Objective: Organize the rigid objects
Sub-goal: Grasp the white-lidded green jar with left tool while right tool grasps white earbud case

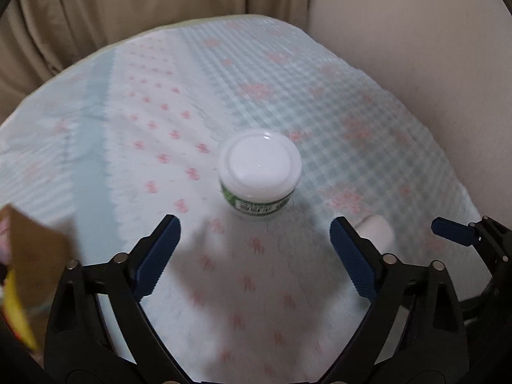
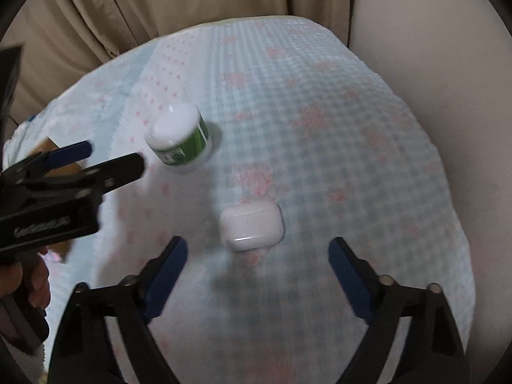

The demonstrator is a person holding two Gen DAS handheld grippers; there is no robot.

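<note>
A small jar with a white lid and green label [image 1: 260,176] stands upright on the patterned cloth, just ahead of my open, empty left gripper [image 1: 254,224]. It also shows in the right wrist view [image 2: 179,137], with the left gripper [image 2: 112,156] to its left. A white earbud case [image 2: 252,225] lies flat on the cloth just ahead of my open, empty right gripper [image 2: 257,246]. In the left wrist view the case [image 1: 377,228] peeks out behind my right finger, and the right gripper's blue fingertip [image 1: 451,230] shows at far right.
The table is covered by a light blue and white cloth with pink marks [image 1: 288,80]. Beige curtains [image 1: 128,6] hang behind it and a pale wall [image 2: 432,80] stands to the right. A brown cardboard piece [image 1: 35,256] and yellow item sit at the left edge.
</note>
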